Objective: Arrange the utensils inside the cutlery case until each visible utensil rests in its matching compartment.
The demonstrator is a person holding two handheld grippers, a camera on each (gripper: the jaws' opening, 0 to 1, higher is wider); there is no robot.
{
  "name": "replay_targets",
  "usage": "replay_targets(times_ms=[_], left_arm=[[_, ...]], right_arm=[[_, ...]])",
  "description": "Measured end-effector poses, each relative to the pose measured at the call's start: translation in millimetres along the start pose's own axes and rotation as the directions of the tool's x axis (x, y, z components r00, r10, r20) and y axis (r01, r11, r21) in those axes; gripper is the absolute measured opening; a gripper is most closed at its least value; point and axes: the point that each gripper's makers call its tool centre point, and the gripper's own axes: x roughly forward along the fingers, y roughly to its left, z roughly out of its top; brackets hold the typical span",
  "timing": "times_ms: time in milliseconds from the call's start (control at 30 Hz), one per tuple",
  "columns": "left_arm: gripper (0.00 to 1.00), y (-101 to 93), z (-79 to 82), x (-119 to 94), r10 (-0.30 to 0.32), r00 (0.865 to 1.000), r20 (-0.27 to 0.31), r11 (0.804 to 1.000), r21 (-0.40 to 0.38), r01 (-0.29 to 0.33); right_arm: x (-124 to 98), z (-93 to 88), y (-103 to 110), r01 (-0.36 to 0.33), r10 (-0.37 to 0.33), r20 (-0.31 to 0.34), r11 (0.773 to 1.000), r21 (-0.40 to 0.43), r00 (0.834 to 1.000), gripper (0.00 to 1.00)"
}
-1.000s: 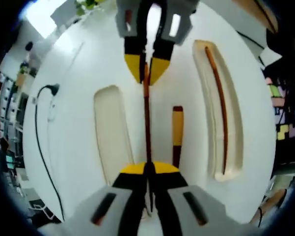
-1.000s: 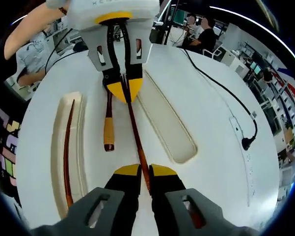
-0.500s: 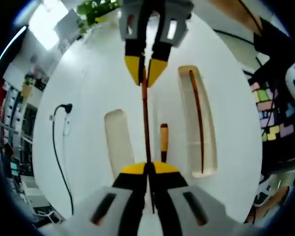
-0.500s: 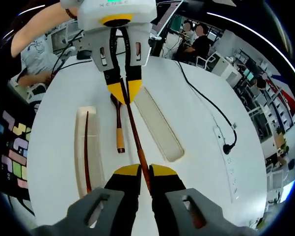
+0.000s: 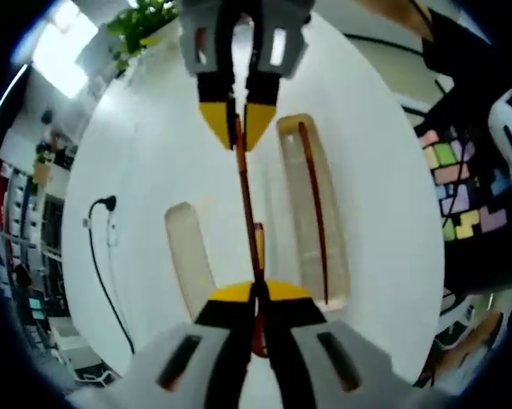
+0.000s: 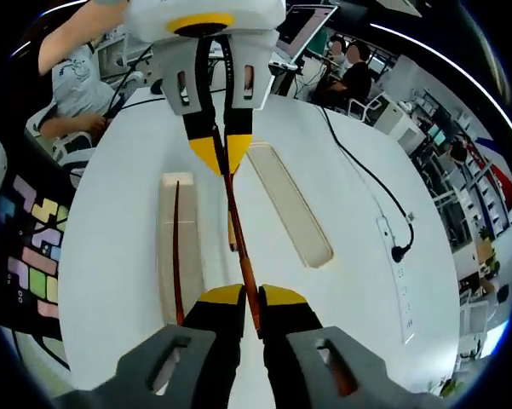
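Evidently the table (image 6: 111, 256) and everything on it has shrunk in both views against the pictures of 1 second and half a second ago, which I judge to be the cameras rising with the hands, not the things moving: the pair of grippers has lifted the chopstick (image 5: 245, 200) well clear of the surface. The left gripper (image 5: 257, 294) is clamped on 1 end of that chopstick, and the right gripper (image 6: 249, 296) is clamped on the other end, so the stick spans straight between the 2, jaws closed hard on it with no gap to be seen. In the right gripper view the left gripper (image 6: 221, 155) faces the camera from the top. Below the stick lie 2 cream compartments, well apart from the claws: the narrow tray (image 6: 164, 256) already holding 1 dark chopstick (image 6: 176, 247), and the empty tray (image 6: 294, 217) on the other side. Between them on the bare table rests a spoon with a yellow-banded handle (image 6: 232, 232), directly under the held stick. My judgement: the held chopstick is in transit and belongs beside its mate in the narrow tray; the spoon is not yet housed.
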Motion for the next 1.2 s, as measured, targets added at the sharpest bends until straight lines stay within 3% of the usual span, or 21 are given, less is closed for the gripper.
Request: replay_targets(times_ms=[67,233,300,600,933,1200], left_arm=[[0.02,-15.0,3.9,1,-0.052,0.999,0.010,0.998,-0.029,0.052],[0.02,-26.6,10.4,2,-0.044,0.999,0.006,0.999,-0.026,0.044],[0.02,-27.7,11.3,4,-0.009,1.000,-0.005,0.999,-0.050,0.009],[0.03,-52.0,20.0,19,-0.061,0.998,-0.006,0.997,-0.047,0.060],[0.03,-53.3,30.6,39,-0.067,0.998,-0.017,0.997,-0.023,0.067],[0.03,-55.4,33.6,53,-0.078,0.997,-0.030,0.997,-0.013,0.077]], right_arm=[[-2,-3.8,7,-0.015,0.015,-0.005,1.000,-0.003,1.000,0.05],[-7,-9.7,18,-0.017,0.017,-0.013,1.000,-0.013,1.000,0.05],[-8,-12.9,23,-0.016,0.016,-0.017,1.000,-0.021,1.000,0.05],[-6,-30.4,43,-0.033,0.033,-0.020,0.999,-0.003,0.999,0.05],[3,-56.3,47,-0.049,0.050,-0.035,0.998,0.039,0.998,0.05],[11,-67.1,49,-0.064,0.066,-0.027,0.995,0.070,0.997,0.05]])
